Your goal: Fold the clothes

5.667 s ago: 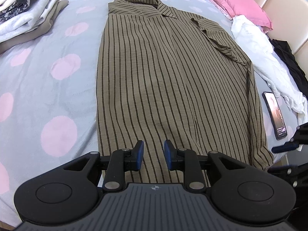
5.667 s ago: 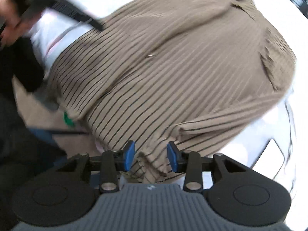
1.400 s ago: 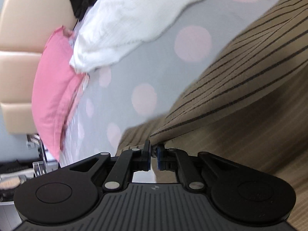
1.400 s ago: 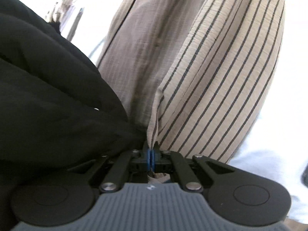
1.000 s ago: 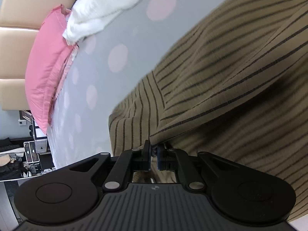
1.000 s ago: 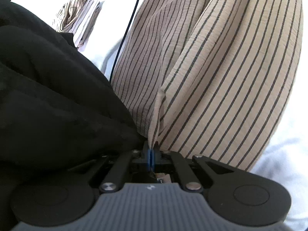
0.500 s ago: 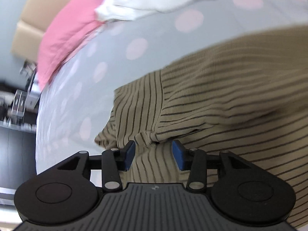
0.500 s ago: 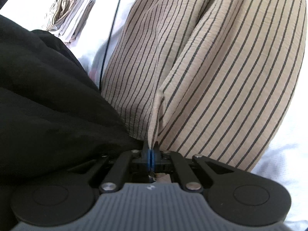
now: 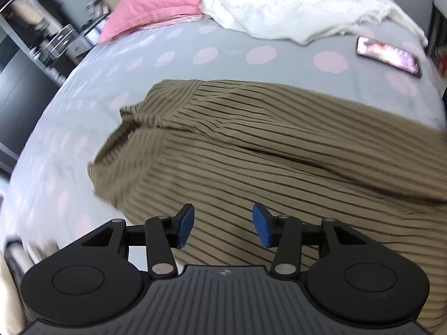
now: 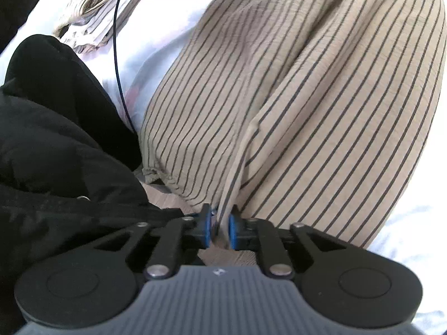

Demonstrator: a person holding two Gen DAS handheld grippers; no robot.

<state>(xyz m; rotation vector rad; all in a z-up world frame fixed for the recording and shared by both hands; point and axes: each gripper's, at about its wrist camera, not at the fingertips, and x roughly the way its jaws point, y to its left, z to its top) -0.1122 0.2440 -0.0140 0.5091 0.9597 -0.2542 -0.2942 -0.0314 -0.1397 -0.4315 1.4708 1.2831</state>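
An olive-brown shirt with dark stripes (image 9: 279, 150) lies folded over on the grey bed sheet with pink dots (image 9: 134, 64), its collar end at the left. My left gripper (image 9: 223, 226) hovers over the shirt's near edge. Its jaws are opening and nothing is between them. In the right wrist view the same shirt (image 10: 307, 97) looks pale tan. A fold of its edge runs down between the blue pads of my right gripper (image 10: 219, 230). Those jaws are opening, with a gap on either side of the cloth.
A pink pillow (image 9: 156, 5), a crumpled white garment (image 9: 293, 14) and a phone (image 9: 388, 55) lie at the far side of the bed. A person's black jacket (image 10: 56, 153) fills the left of the right wrist view, beside a thin cable (image 10: 117, 55) and a striped cloth pile (image 10: 97, 14).
My left gripper let go of the shirt's edge, opened wide, rolled and rose away from it. My right gripper, shut on the fold until half a second ago, has parted its pads.
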